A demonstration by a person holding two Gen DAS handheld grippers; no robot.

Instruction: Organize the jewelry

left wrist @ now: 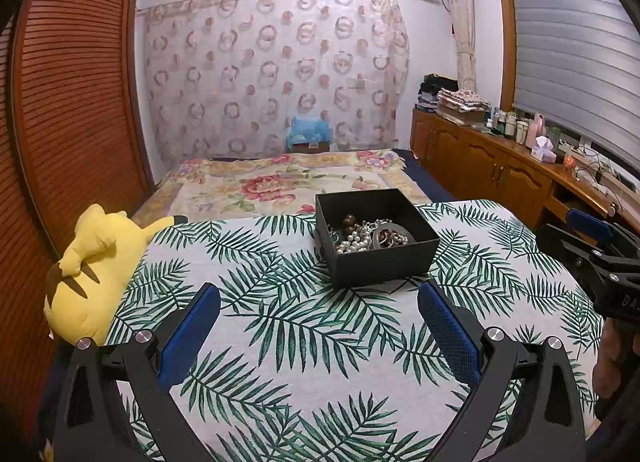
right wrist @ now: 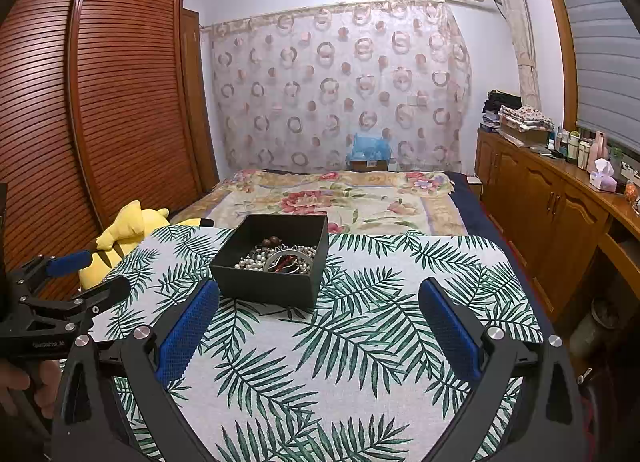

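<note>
An open black box (left wrist: pixel 384 262) stands on the palm-leaf tablecloth (left wrist: pixel 280 342). It holds a tangle of jewelry (left wrist: pixel 366 236): pearl strands, brown beads, a silver bangle. In the right wrist view the box (right wrist: pixel 268 286) and its jewelry (right wrist: pixel 280 258) sit ahead and left. My left gripper (left wrist: pixel 319 296) is open and empty, just short of the box. My right gripper (right wrist: pixel 319 292) is open and empty, its left fingertip near the box's front corner. Each gripper shows in the other's view, the right one (left wrist: pixel 596 258) and the left one (right wrist: pixel 92 274).
A yellow plush toy (left wrist: pixel 92 266) lies at the table's left edge. Behind the table is a bed with a floral cover (left wrist: pixel 280 178). A wooden wardrobe (left wrist: pixel 72 102) stands at left and a cluttered wooden sideboard (left wrist: pixel 500 158) at right.
</note>
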